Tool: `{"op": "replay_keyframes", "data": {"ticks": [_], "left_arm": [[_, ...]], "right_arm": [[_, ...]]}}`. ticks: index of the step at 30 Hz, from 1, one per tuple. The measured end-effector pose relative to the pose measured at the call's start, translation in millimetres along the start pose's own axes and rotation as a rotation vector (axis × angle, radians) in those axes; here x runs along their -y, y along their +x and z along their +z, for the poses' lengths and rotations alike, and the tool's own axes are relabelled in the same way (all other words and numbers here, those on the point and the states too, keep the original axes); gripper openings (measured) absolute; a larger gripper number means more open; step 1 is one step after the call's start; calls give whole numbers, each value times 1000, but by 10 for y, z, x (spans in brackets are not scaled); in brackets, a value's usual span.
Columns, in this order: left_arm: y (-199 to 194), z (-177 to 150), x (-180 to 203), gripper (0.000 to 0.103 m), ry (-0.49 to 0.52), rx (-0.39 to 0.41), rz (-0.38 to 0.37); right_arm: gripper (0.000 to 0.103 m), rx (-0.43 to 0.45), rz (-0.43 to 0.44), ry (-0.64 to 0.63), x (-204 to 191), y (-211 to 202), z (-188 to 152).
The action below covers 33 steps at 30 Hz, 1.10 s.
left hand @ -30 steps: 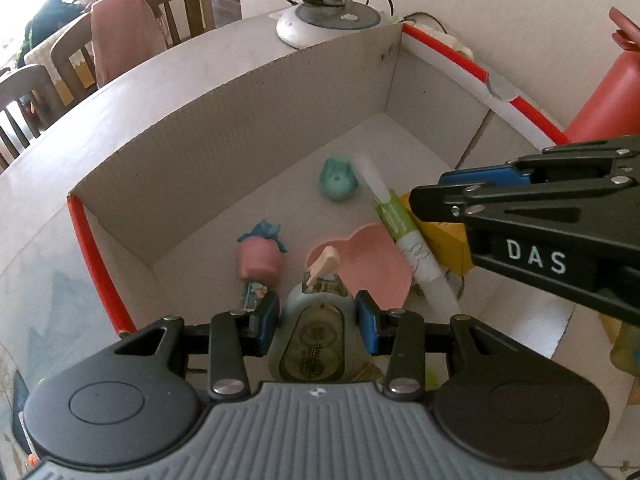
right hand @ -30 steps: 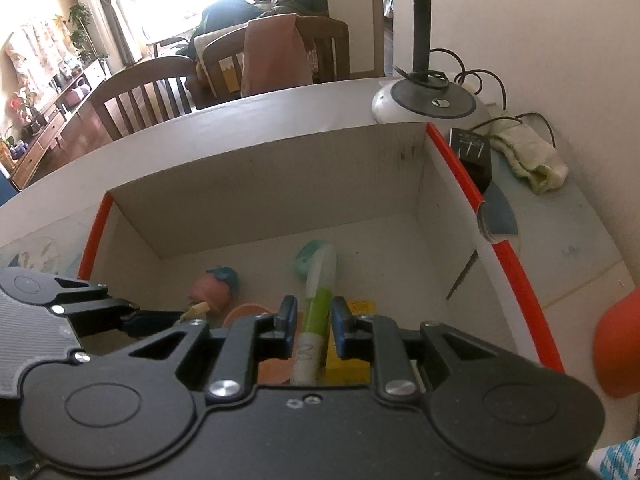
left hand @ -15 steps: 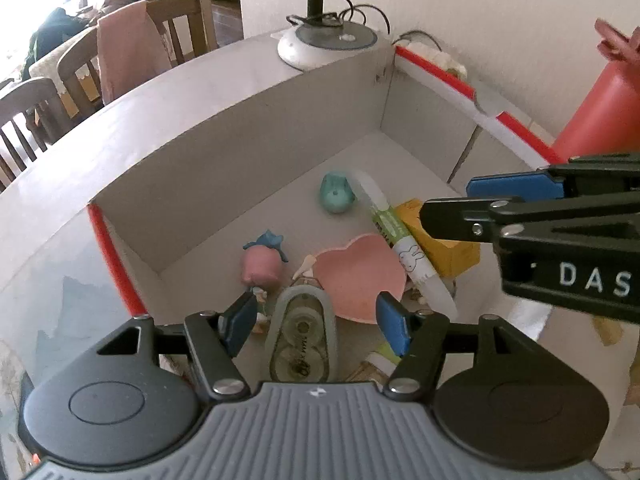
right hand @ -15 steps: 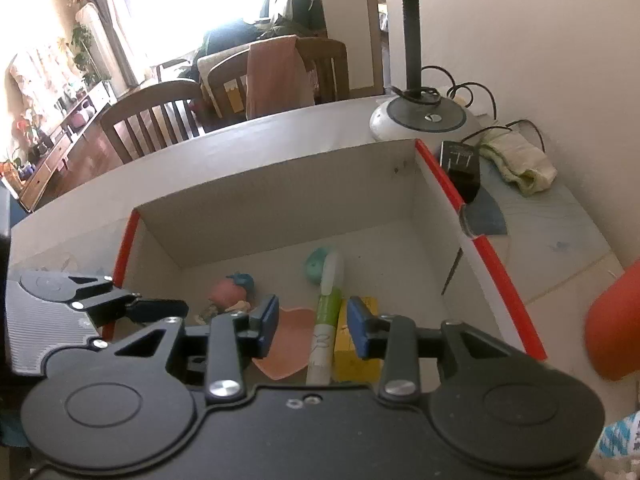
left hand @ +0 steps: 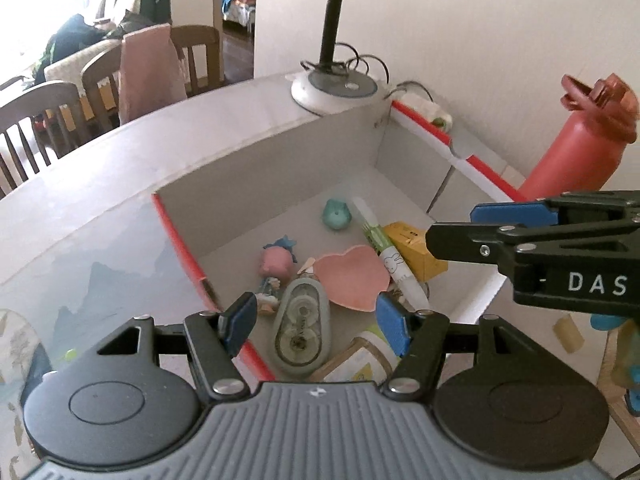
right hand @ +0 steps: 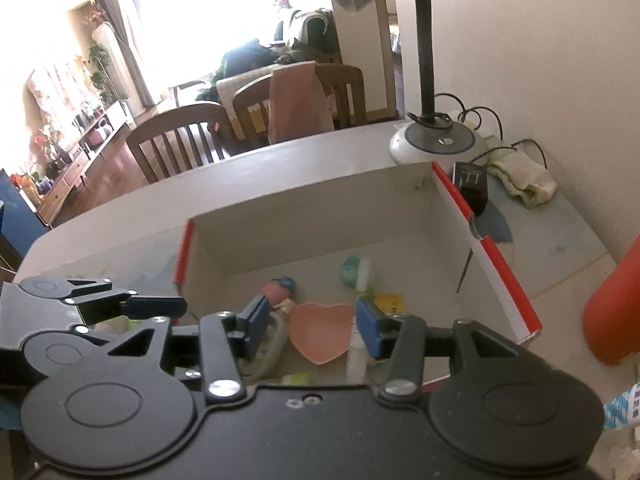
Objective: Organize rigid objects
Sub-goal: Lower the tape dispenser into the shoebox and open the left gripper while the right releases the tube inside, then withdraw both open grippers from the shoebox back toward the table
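A cardboard box [left hand: 280, 160] [right hand: 320, 208] with red-edged flaps holds small objects. A grey-green correction tape dispenser [left hand: 303, 330] lies on the box floor near a pink heart dish [left hand: 352, 278] [right hand: 320, 334], a green-and-white marker [left hand: 390, 258] [right hand: 362, 280], a yellow block [left hand: 416, 256], a pink figurine [left hand: 276, 266] and a teal toy [left hand: 337, 215]. My left gripper [left hand: 316, 322] is open and empty above the dispenser. My right gripper [right hand: 310, 326] is open and empty above the dish; it also shows at the right of the left wrist view [left hand: 520, 232].
A desk lamp base [left hand: 334, 90] [right hand: 438, 142] stands behind the box. A red water bottle [left hand: 576, 140] stands to the right. A black charger [right hand: 472, 186] and a cloth [right hand: 520, 178] lie beyond the right flap. Wooden chairs [right hand: 180, 136] stand past the table.
Both grippers opened and rose back from the box. The left let go of the correction tape dispenser, the right let go of the marker; both now lie in the box.
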State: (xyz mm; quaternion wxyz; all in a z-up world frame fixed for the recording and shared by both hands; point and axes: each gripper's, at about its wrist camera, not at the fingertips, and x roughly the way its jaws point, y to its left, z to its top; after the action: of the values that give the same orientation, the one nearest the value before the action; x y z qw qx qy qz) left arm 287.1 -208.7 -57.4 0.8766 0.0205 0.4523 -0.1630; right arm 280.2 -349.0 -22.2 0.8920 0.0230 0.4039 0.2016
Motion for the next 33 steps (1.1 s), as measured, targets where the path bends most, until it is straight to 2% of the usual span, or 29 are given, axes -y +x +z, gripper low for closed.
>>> {"op": "replay_keyframes", "data": {"ticks": [8,16,18,21,29,33], "left_arm": [[-390,-154,-157,65,-27,52,-18],[-802,-348,-350,65,-45,104,-9],[-878,-393,-401,65,-55,108,-11],[-997,-476,-469,72,-66,120,-8],[-1238,-702,-691,74,-96,139,11],[-1339,-812,-824,80,-120,149,24]], "right_arm": [[56,51,26,-15,-267,-240,-74],[66,86,54,-28,-541,-398,-153],[71,90,65,-23,-599,-424,-181],[76,100,83,-21,-689,-466,-223],[87,106,121,-40,-955,-491,-344],[93,111,144,-53,-1081,-487,-406]]}}
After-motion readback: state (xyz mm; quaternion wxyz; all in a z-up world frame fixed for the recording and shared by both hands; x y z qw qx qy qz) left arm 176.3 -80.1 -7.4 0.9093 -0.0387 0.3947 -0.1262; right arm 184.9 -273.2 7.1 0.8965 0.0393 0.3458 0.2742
